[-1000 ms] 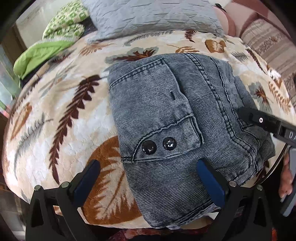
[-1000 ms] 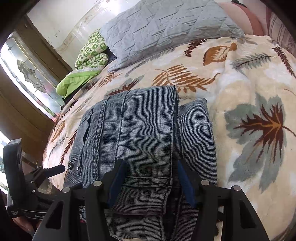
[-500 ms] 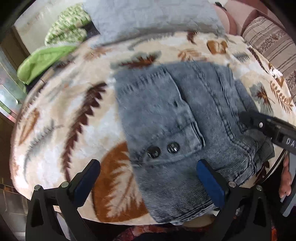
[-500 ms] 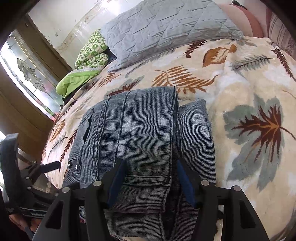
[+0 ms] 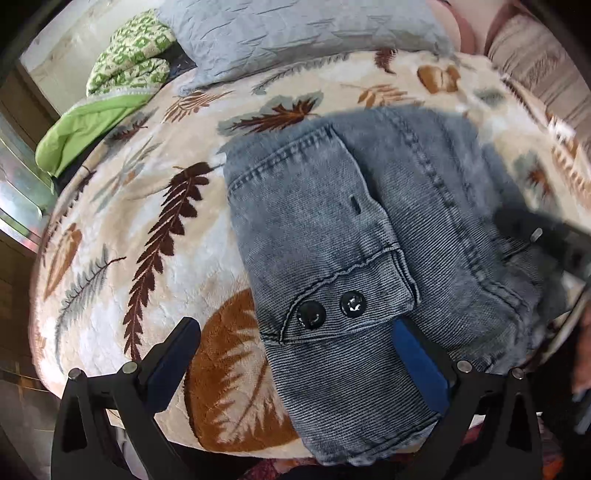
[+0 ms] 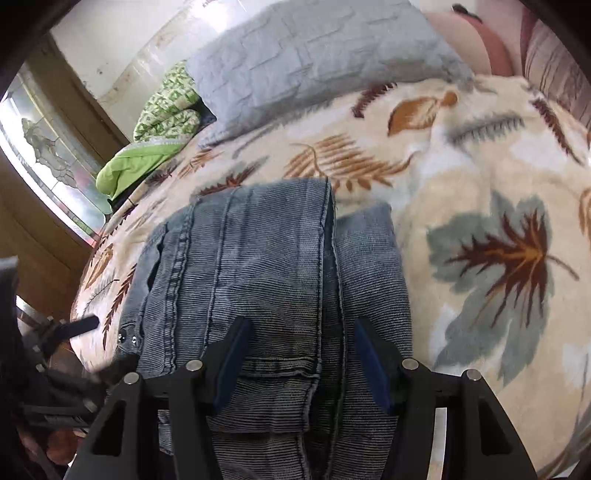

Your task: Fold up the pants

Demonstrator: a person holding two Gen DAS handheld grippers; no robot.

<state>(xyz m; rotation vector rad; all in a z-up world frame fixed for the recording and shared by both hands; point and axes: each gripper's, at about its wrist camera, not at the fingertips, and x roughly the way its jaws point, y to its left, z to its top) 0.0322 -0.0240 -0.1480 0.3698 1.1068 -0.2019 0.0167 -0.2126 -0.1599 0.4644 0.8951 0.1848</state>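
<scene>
The grey-blue denim pants (image 5: 354, 236) lie folded in a compact bundle on the leaf-print blanket (image 5: 122, 229), near the bed's front edge. A flap with two black buttons (image 5: 328, 310) faces up. My left gripper (image 5: 295, 339) is open just above the bundle's near left end, its right finger over the cloth. My right gripper (image 6: 299, 350) is open, its fingers straddling the near end of the pants (image 6: 251, 266) without pinching them. The right gripper also shows blurred in the left wrist view (image 5: 543, 236), at the bundle's right side.
A grey quilted pillow (image 5: 295, 33) and a green patterned blanket (image 5: 110, 92) lie at the head of the bed. A striped cushion (image 5: 543, 70) is at the far right. A glass-panelled door (image 6: 48, 158) stands left of the bed.
The left gripper has shifted left and then drawn closer to the pants, so the bundle sits further right in its view. The right gripper has moved forward over the pants. The pants stay folded.
</scene>
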